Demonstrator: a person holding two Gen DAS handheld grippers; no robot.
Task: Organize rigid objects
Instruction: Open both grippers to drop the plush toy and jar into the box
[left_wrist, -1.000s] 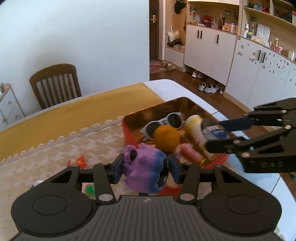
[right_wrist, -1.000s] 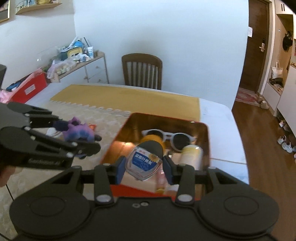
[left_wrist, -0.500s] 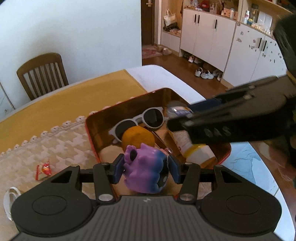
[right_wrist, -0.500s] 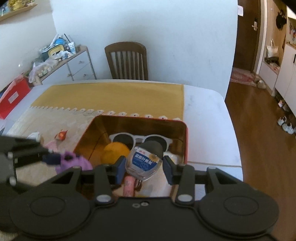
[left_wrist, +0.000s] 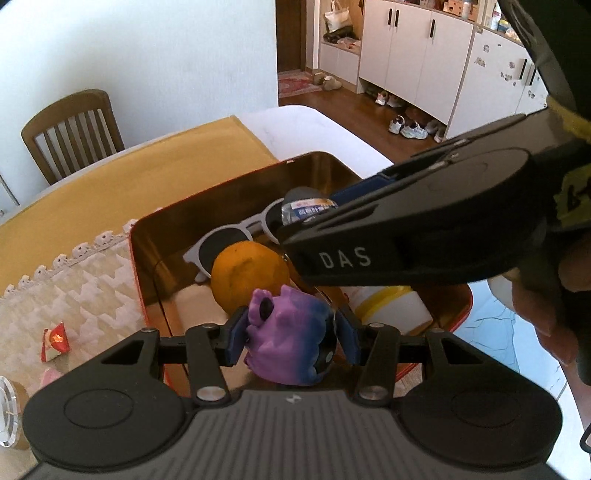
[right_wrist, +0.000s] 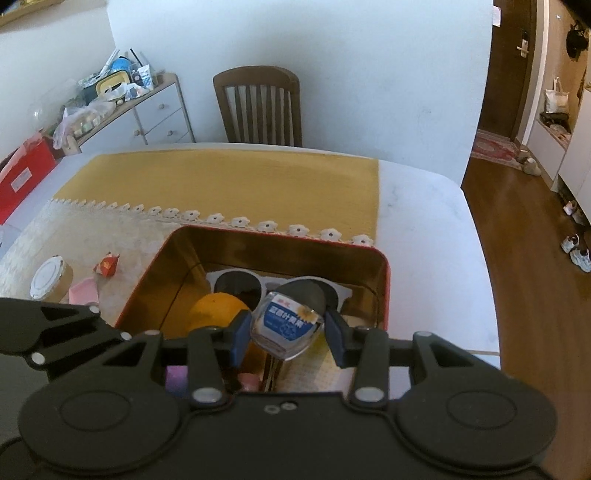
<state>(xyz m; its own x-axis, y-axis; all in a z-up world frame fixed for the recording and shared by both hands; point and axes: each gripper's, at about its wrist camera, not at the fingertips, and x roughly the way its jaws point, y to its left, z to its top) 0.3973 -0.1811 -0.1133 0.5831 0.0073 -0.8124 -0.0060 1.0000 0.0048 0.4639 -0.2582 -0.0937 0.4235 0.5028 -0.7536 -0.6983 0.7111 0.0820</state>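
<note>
Above the near end of the red tin (right_wrist: 382, 275), left tongs (left_wrist: 291, 334) clench the purple toy (left_wrist: 290, 341) and right tongs (right_wrist: 285, 334) the small bottle (right_wrist: 286, 326), its cap toward twelve o'clock, the tin floor directly beneath both.

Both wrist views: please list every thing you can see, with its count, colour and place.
Tin box: 1, red outside, gold inside, on the table.
Sunglasses: 1, white frame, in the box at the far side.
Orange: 1, orange, in the box.
Purple toy: 1, purple and blue, in the left claw.
Small bottle: 1, clear, blue label, dark cap, in the right claw.
Candy wrapper: 1, red, on the lace cloth.
Round jar: 1, white lid, on the cloth.
Chair: 1, brown, behind the table.
Left claw: 1, black, over the box.
Right claw: 1, black, over the box.
</note>
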